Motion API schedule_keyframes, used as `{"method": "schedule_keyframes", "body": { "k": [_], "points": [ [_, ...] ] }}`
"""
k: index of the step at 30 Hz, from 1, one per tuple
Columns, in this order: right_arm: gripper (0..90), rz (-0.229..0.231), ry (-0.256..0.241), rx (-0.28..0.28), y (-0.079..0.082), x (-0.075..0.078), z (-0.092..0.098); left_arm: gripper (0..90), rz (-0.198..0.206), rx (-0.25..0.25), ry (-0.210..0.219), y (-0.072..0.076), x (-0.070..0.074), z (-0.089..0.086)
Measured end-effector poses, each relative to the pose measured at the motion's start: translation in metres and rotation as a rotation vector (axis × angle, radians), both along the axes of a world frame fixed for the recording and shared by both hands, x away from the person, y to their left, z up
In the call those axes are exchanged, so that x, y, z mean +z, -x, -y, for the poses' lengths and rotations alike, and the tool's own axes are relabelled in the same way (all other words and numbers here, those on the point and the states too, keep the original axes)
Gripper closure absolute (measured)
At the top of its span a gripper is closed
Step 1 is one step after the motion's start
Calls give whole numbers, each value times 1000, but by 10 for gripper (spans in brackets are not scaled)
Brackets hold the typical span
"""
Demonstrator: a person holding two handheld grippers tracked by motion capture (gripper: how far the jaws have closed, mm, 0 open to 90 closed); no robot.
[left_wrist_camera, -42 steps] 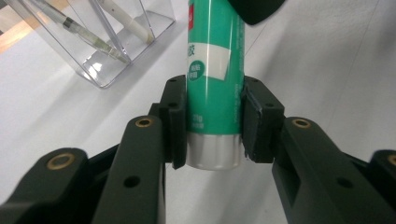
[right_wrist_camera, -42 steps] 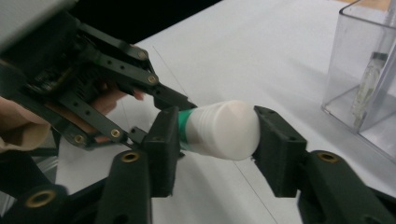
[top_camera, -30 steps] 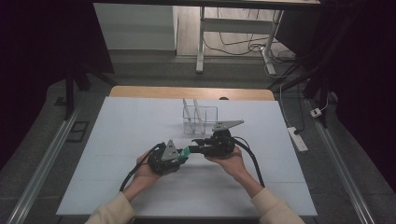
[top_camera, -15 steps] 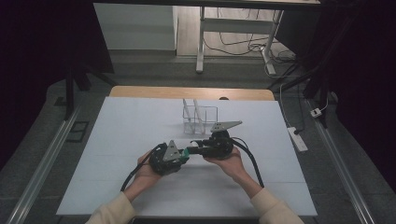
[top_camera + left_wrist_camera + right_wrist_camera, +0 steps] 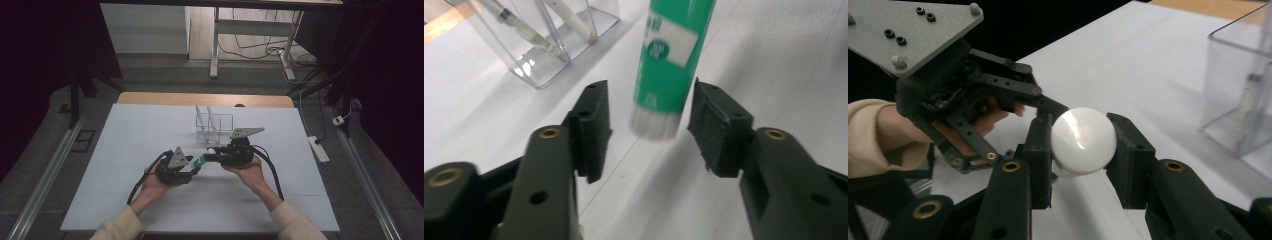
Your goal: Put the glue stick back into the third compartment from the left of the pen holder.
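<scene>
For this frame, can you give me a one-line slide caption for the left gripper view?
Open left gripper flanks the white end of a green glue stick, clear pen holder behind.

So the high view sits above the person's side of the white table [image 5: 125, 165], looking forward and down, far enough back to catch the whole tabletop plus the floor beyond. The left gripper view rides super close behind its own jaws, aimed low across the table toward the clear holder [image 5: 555, 37] with the green glue stick [image 5: 669, 65] right in front. The right gripper view faces back at the left gripper [image 5: 1040, 117], so both close-ups share that stick [image 5: 1082, 141] and the holder [image 5: 1243, 90].
</scene>
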State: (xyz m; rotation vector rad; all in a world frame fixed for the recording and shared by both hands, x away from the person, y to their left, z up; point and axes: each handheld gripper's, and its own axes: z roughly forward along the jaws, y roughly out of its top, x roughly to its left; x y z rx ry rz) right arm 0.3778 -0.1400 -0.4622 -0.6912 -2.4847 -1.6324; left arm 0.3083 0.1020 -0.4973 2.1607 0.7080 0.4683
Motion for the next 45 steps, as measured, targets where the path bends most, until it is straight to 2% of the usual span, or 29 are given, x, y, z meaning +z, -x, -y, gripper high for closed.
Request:
{"method": "schedule_keyframes", "body": {
  "k": [11,16,21,27,32,37,45],
  "points": [
    [642,52,-22,-59,-3,15,16,399,-14,48,55,10,4,-23],
    [642,74,-36,-76,-4,23,21,379,-20,62,54,17,6,-34],
    [642,95,-46,-91,-4,29,26,371,-16,88,60,31,8,-52],
    [642,113,-52,-112,-6,34,31,371,-24,143,81,39,7,-78],
    [642,135,-53,-128,-8,37,34,360,-29,177,75,46,3,-94],
    [642,146,-61,-149,-9,41,40,357,-33,198,69,52,-1,-104],
    [641,180,-70,-193,-12,51,50,351,-51,221,80,53,-6,-115]
  ]
}}
